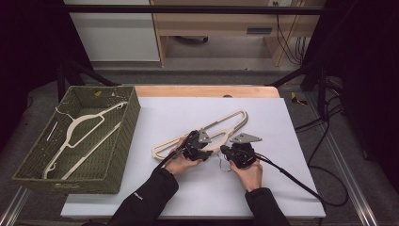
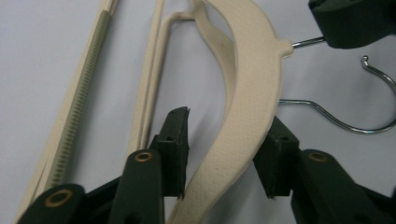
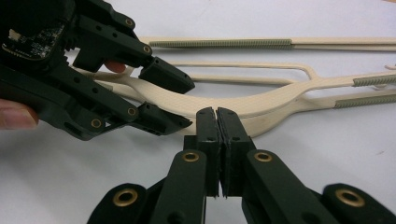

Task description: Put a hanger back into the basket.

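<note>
Between the left gripper's (image 2: pixel 219 154) half-closed jaws sits the hanger (image 2: pixel 247 93) — the right gripper (image 3: pixel 217 116), clamped on its hook, likely steadies it.

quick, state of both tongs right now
left tongs: part open, jaws astride the cream hanger, not yet clamped
right tongs: shut on the hanger's wire hook

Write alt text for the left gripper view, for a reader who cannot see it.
A cream plastic hanger lies on a white table, its curved shoulder passing between the left gripper's two black jaws, which straddle it without clearly clamping it. At top right the right gripper meets the hanger's metal hook.
</note>
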{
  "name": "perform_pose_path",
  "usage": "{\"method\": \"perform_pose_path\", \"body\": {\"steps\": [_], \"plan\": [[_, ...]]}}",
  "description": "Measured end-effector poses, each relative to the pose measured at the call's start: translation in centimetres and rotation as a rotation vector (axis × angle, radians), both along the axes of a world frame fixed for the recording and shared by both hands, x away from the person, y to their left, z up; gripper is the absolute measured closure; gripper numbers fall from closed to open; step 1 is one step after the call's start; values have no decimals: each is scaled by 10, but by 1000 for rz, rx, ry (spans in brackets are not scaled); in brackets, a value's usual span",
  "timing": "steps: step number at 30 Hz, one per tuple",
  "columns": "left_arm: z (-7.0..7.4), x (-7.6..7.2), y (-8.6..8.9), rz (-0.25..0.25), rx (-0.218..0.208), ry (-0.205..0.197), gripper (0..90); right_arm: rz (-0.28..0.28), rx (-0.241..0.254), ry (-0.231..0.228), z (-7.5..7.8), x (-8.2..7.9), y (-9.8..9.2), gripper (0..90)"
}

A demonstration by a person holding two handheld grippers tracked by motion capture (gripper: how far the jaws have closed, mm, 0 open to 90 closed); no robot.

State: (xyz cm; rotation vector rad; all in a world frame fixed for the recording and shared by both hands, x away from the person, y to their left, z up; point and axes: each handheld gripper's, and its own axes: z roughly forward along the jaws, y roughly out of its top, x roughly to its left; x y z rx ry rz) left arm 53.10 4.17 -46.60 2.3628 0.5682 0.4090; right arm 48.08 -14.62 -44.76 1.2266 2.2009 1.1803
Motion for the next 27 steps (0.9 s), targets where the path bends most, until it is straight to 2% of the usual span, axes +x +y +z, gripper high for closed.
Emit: {"method": "perform_pose_path", "body": {"steps": [5,6,10,13,15,18,20,25,27], "plan": [[1,-2,0,-22,26,-28,619,8,0,3,1,0,-1,888],[2,-3,-1,-25,17,-25,625,10,1,1,1,0,-1,887],[5,-6,-2,-46,45,-52,660,11,6,-6,4,-1,-3,868],[7,-6,-1,-53,61,-65,683,16,24,-34,12,-4,-8,814],[9,-7,0,-59,65,-71,689,26,45,-70,20,-6,-13,782],[12,-9,1,-65,68,-83,702,14,69,-110,32,-10,-25,733],[16,-10,2,-66,70,-92,714,-9,102,-121,38,-13,-34,685],[27,-10,9,-67,53,-94,743,-33,154,-158,41,-19,-61,560],[31,-9,11,-62,49,-98,752,-46,172,-156,40,-22,-68,510]]}}
